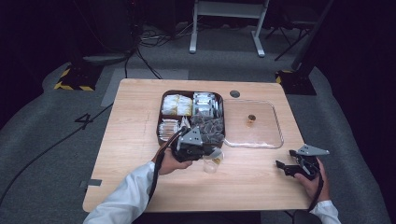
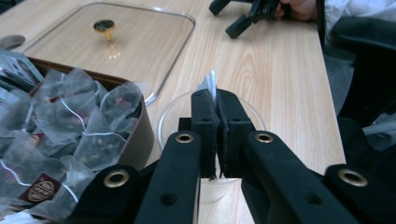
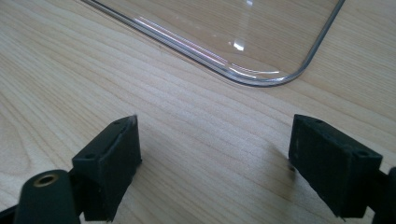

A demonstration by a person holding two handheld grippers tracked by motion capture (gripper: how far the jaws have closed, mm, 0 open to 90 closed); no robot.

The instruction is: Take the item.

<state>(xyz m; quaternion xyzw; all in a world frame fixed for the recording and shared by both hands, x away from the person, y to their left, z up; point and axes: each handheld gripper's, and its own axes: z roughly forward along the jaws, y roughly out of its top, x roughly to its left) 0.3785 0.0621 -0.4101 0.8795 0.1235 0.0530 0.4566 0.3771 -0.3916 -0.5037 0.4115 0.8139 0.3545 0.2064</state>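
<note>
High view gives me the table [image 1: 140, 140] with the brown compartment tray [image 1: 159, 122] of tea bags at its centre and the clear glass lid [image 1: 275, 126] at the tray's 3 o'clock. My left tongs [image 2: 217, 100] are clamped on a white tea bag [image 2: 212, 81] directly over the clear cup [image 1: 212, 163], at the tray's 5 o'clock. My right tongs [image 3: 215, 154] gape wide, holding nothing, at the lid's 5 o'clock.

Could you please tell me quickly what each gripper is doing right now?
Left gripper: shut on a tea bag, above the clear cup.
Right gripper: open, holding nothing, over the table.
</note>
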